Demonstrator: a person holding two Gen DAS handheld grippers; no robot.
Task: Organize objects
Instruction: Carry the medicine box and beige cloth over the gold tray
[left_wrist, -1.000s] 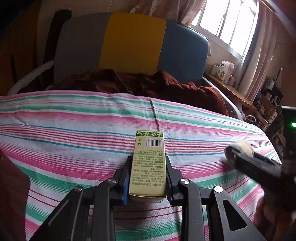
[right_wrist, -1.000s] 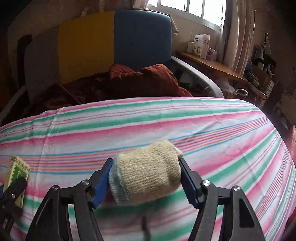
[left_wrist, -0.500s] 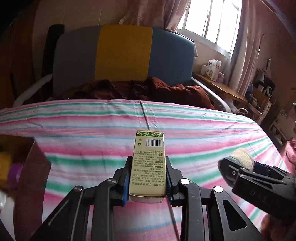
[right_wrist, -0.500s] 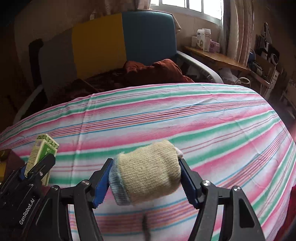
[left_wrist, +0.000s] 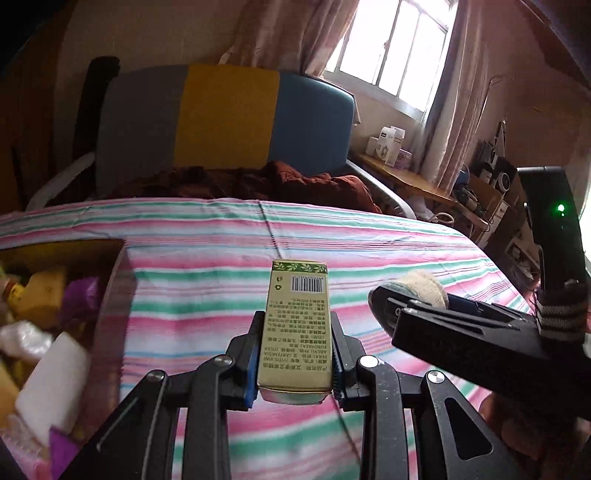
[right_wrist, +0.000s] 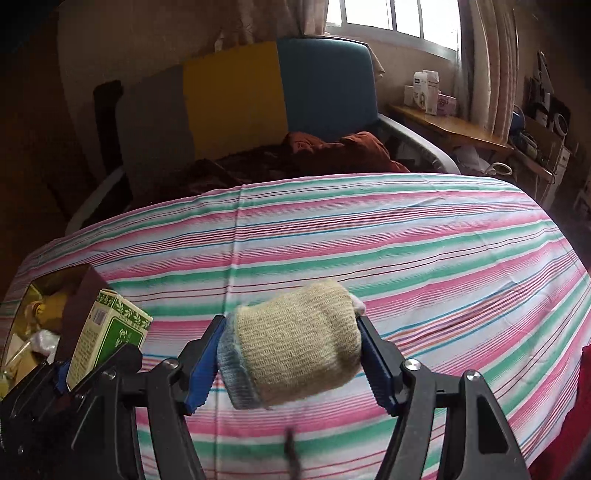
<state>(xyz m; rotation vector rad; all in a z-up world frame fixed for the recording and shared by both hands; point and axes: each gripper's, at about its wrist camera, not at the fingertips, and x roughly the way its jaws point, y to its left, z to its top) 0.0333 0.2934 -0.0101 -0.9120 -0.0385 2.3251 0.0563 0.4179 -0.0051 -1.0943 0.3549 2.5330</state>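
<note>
With my left gripper (left_wrist: 295, 363) clamping the green carton (left_wrist: 297, 325) and my right gripper (right_wrist: 291, 354) clamping the rolled sock (right_wrist: 295, 343), I should clear the box (left_wrist: 110, 295) wall at nine o'clock before releasing.

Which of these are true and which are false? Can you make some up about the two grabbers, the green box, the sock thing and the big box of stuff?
1. The left gripper holds a green carton. True.
2. The right gripper is empty. False: it is clamped on a rolled beige sock.
3. The storage box lies to the left of the carton. True.
4. The storage box is empty. False: yellow, purple and white things fill it.
5. The striped cloth is plain blue. False: it has pink, green and white stripes.
</note>
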